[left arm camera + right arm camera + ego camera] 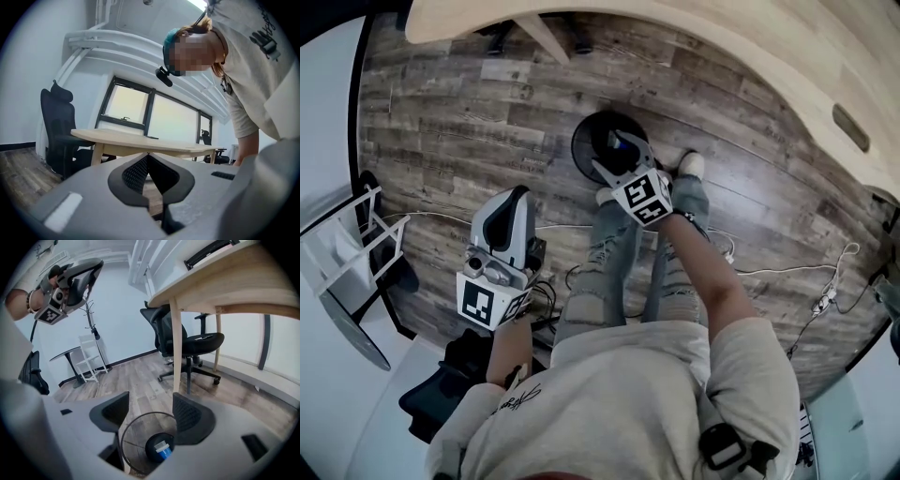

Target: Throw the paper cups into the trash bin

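A black wire trash bin (pixel 592 139) stands on the wooden floor just ahead of the person's feet. My right gripper (pixel 619 157) hangs directly over it, open, with nothing between its fingers. In the right gripper view the bin's rim (pixel 136 427) shows between the right gripper's (pixel 149 412) spread jaws, and a paper cup with a blue band (pixel 161 448) lies on the bin's bottom. My left gripper (pixel 516 197) is held up at the person's left side, away from the bin. Its jaws (pixel 148 155) are shut tip to tip on nothing. It also shows raised in the right gripper view (pixel 70 277).
A light wooden table (pixel 750 56) curves over the bin's far side, its leg (pixel 176 343) close behind the bin. A black office chair (pixel 187 341) stands beyond the leg. Cables (pixel 769 272) run across the floor at the right. A white shelf (pixel 347 239) stands at the left.
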A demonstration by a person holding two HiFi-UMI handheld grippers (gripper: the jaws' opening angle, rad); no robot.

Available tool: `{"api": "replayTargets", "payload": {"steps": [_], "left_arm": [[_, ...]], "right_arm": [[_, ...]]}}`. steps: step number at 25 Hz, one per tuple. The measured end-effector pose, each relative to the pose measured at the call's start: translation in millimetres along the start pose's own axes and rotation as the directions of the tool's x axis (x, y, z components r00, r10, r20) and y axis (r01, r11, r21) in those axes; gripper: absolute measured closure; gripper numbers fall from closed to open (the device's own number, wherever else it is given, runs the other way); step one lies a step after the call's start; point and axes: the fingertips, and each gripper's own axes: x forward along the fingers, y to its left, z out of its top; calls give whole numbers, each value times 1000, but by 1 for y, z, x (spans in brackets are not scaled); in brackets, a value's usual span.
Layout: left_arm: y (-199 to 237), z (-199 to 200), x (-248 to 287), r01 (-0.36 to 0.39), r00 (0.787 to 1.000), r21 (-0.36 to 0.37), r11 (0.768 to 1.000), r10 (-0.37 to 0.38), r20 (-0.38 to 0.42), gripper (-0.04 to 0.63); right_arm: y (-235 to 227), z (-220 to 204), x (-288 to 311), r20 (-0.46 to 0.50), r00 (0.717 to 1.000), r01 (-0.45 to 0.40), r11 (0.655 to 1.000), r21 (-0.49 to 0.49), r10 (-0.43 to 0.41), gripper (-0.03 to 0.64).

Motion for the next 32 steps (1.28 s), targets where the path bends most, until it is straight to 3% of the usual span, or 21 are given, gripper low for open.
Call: {"api": "replayTargets", "payload": {"steps": [8,15,25,32], "left_arm": [[-2,30,1,-25,999,6,1000,24,23,594],[-8,51,1,-29,999,5,1000,28,39,594],[-35,105,6,4,999,39,999,-6,47,594],[-59,144,3,25,998,59,998,-28,56,594]], "right_arm": [[8,88,-51,151,989,-12,999,33,7,339],[20,173,-113,290,957,-9,1000,20,3,339],[32,275,-202,395,919,4,1000,3,-5,342],[40,336,-258,452,892,31,999,-22,-18,417]]}}
